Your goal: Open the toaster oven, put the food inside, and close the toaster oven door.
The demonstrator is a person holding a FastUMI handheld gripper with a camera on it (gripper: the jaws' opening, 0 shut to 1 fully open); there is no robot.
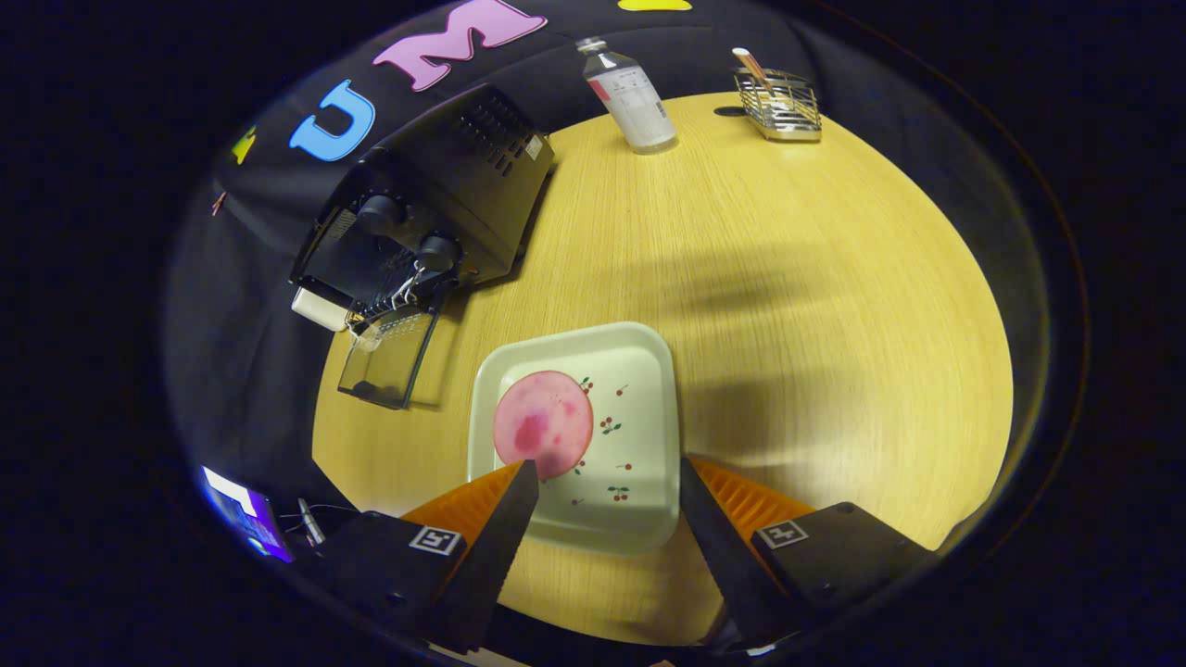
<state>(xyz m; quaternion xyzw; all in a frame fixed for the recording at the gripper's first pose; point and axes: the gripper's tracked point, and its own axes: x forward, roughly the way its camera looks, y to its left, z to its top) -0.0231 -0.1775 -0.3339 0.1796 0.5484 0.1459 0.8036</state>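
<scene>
Gripper [607,472] poised over the plate, toaster oven already open.

The fingers stand wide apart with nothing between them but the pale square plate [639,371] on the round wooden table [834,324]. On the plate lies a pink round slice of food [543,423], its near edge just at the tip of the left finger; I cannot tell whether they touch. Beyond and to the left sits the black toaster oven [463,185], its glass door [389,357] dropped down toward the table. Far across the table stand a bottle [630,93] and a wire basket [780,106].
</scene>
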